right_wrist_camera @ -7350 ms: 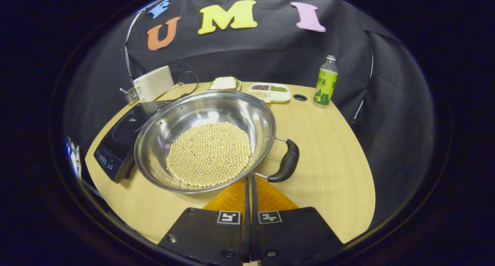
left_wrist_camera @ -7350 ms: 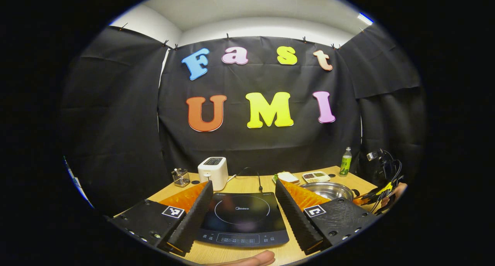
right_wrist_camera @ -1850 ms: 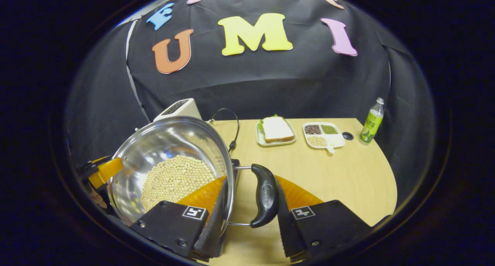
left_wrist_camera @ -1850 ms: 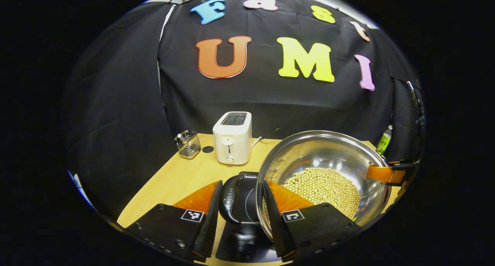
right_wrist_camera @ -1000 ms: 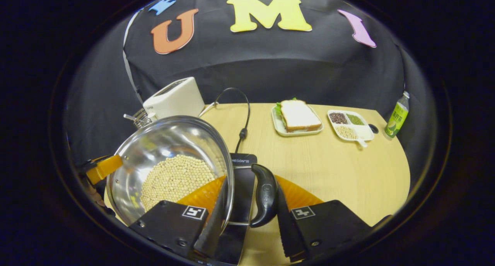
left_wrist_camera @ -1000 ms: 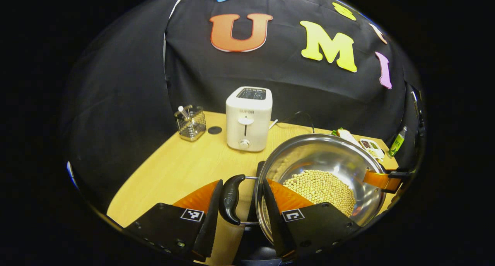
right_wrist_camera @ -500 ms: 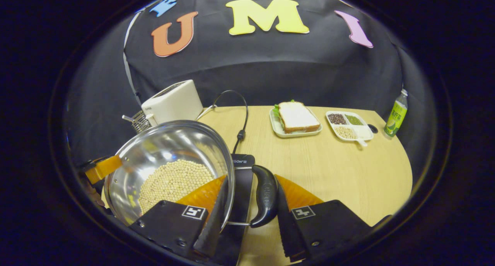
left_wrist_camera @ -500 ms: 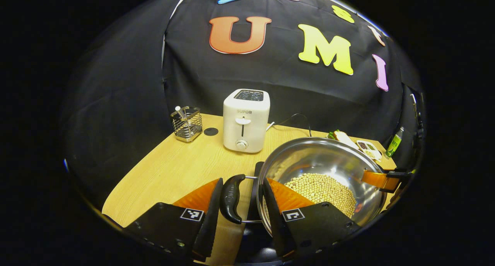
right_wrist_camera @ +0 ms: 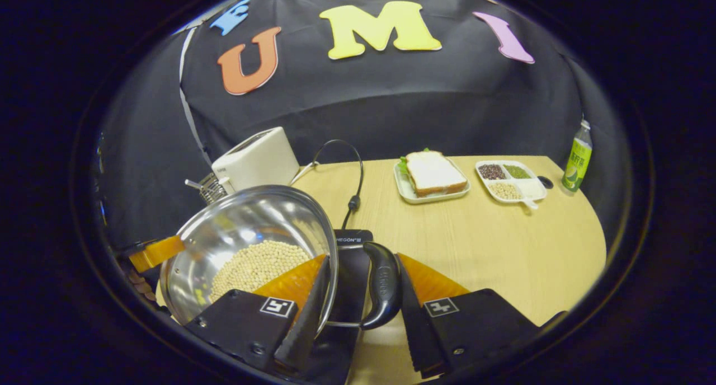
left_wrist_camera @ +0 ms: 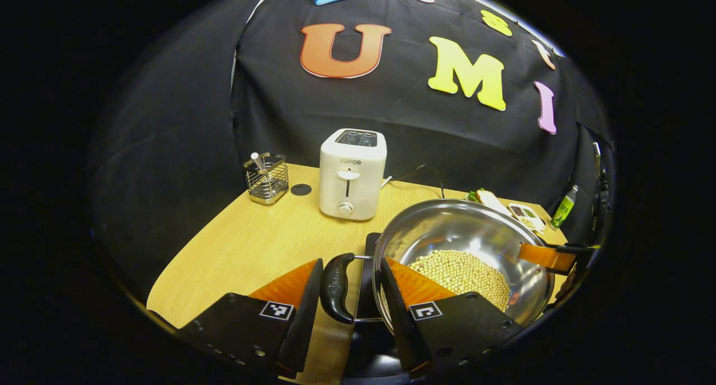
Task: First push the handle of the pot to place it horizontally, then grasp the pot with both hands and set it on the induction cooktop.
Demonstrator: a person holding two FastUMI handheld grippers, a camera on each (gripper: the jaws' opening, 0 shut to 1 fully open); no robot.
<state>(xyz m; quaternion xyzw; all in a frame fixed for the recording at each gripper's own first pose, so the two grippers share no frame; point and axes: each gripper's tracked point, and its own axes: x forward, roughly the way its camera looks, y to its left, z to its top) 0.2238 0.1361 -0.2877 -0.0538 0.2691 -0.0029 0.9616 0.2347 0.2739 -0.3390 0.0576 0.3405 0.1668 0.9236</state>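
Carrying the pot [left_wrist_camera: 464, 245] by its two side handles, the left gripper [left_wrist_camera: 347, 301] straddles the left handle [left_wrist_camera: 334, 287] and the right gripper [right_wrist_camera: 361, 295] the right handle [right_wrist_camera: 383, 284]; whether the fingers truly clench them I cannot tell. The pot sits directly over the induction cooktop [right_wrist_camera: 349, 245] on the worktop [right_wrist_camera: 492, 245], handles level, so the coming move is probably straight down.

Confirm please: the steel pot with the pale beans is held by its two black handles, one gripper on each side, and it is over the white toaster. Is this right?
One detail is wrong. The pot is not over the toaster, which stands apart behind it. In the right gripper view the pot is over the black induction cooktop. The rest holds: left gripper and right gripper each flank a black handle.
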